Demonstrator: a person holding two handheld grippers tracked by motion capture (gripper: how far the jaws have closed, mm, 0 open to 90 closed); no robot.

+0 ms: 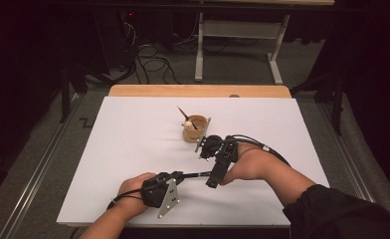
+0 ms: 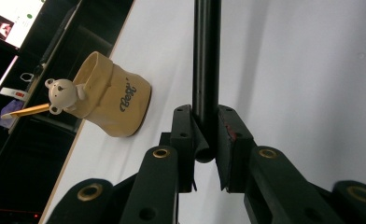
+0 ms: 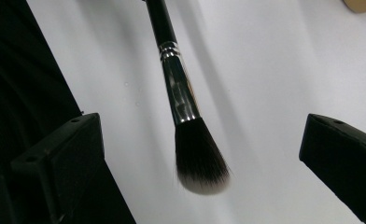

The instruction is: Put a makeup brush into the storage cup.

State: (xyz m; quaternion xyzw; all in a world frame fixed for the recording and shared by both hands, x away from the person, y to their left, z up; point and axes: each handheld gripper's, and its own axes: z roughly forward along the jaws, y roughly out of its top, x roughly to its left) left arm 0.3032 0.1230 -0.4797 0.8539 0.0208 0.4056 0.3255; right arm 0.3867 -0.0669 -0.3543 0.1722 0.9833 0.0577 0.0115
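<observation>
Two black jaws of the left hand-held gripper (image 2: 204,149) clamp the glossy brush handle (image 2: 205,60); right hand-held gripper (image 3: 202,154) gapes around soft bristles (image 3: 200,161).

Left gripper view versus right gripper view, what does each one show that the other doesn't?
Left gripper view: the bear-faced cup holding a pencil, and the fingers clamped on the brush's black handle. Right gripper view: the brush's bristle head and shiny ferrule between wide-open fingers. Both: the white table and the same brush.

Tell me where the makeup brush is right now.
The makeup brush hangs between the two grippers over the white table: the left gripper clamps its handle, and its bristles sit between the right gripper's open jaws.
</observation>
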